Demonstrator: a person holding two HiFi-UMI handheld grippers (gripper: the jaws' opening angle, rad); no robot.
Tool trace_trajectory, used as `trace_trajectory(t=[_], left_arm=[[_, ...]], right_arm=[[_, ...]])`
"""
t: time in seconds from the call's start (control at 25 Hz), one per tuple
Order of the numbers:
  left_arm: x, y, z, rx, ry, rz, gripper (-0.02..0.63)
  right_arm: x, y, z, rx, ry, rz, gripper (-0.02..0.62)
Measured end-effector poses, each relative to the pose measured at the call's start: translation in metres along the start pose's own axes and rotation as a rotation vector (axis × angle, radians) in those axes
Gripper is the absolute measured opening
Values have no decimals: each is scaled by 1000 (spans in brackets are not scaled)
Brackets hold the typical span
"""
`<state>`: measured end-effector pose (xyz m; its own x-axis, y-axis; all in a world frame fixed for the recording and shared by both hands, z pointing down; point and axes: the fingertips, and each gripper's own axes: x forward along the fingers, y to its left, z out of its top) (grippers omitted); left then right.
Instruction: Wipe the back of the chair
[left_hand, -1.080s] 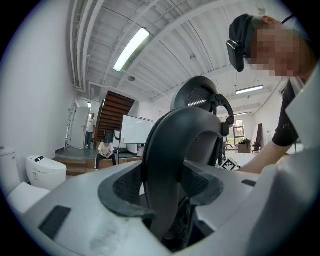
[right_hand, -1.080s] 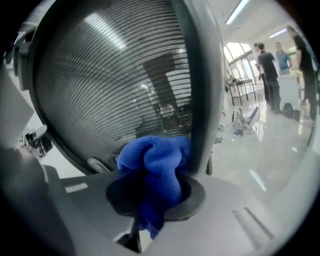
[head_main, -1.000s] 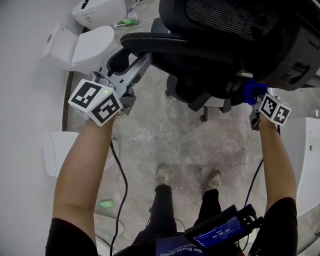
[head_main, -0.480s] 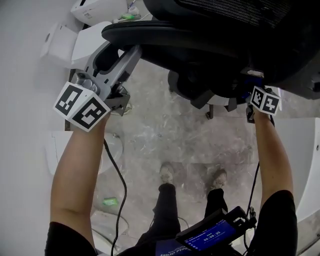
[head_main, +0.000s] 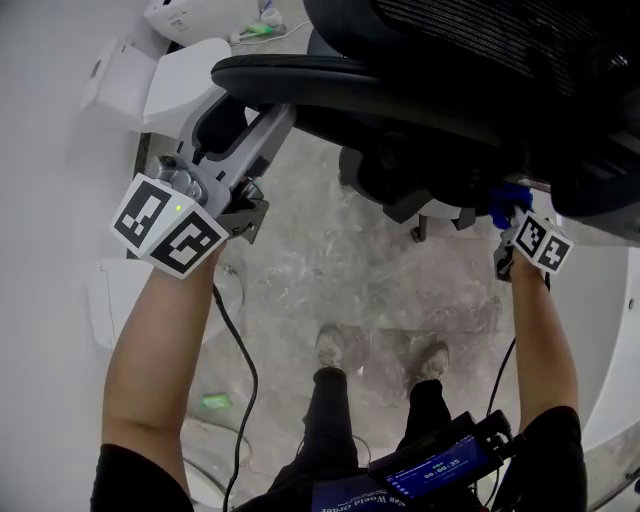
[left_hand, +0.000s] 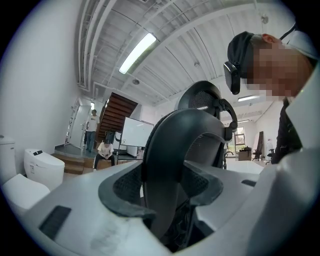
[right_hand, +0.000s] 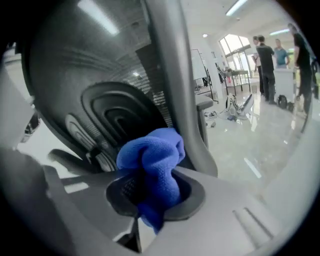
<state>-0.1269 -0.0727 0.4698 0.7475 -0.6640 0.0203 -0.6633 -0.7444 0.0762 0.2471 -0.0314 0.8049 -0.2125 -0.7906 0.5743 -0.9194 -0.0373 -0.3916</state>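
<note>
The black mesh office chair (head_main: 470, 60) fills the top of the head view. My left gripper (head_main: 247, 108) reaches up at the left and is shut on the chair's curved black frame bar (left_hand: 165, 150), which sits between both pads. My right gripper (head_main: 503, 210), at the right, is shut on a bunched blue cloth (right_hand: 152, 170). The cloth (head_main: 510, 193) lies against the underside of the chair's back, next to the black lumbar support (right_hand: 112, 122) and the grey spine (right_hand: 172, 80).
White toilets (head_main: 180, 85) stand by the wall at the upper left. Cables and a green scrap (head_main: 212, 403) lie on the concrete floor near the person's shoes (head_main: 330, 350). Several people (right_hand: 267, 55) stand far off on the shiny floor.
My right gripper and the blue cloth have slid lower along the chair's back. The left gripper keeps its hold on the frame bar.
</note>
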Motion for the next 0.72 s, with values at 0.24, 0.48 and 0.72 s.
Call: trace_trajectory(t=[0.24, 0.48, 0.72], left_arm=[[0, -9, 3, 10, 53, -37, 229], [-5, -39, 5, 55, 79, -97, 230], [-10, -52, 4, 66, 86, -138, 229]], right_arm=[[-49, 81, -85, 15, 121, 170, 57], [-24, 215, -64, -66, 59, 348, 58], [19, 267, -2, -32, -68, 263, 58]])
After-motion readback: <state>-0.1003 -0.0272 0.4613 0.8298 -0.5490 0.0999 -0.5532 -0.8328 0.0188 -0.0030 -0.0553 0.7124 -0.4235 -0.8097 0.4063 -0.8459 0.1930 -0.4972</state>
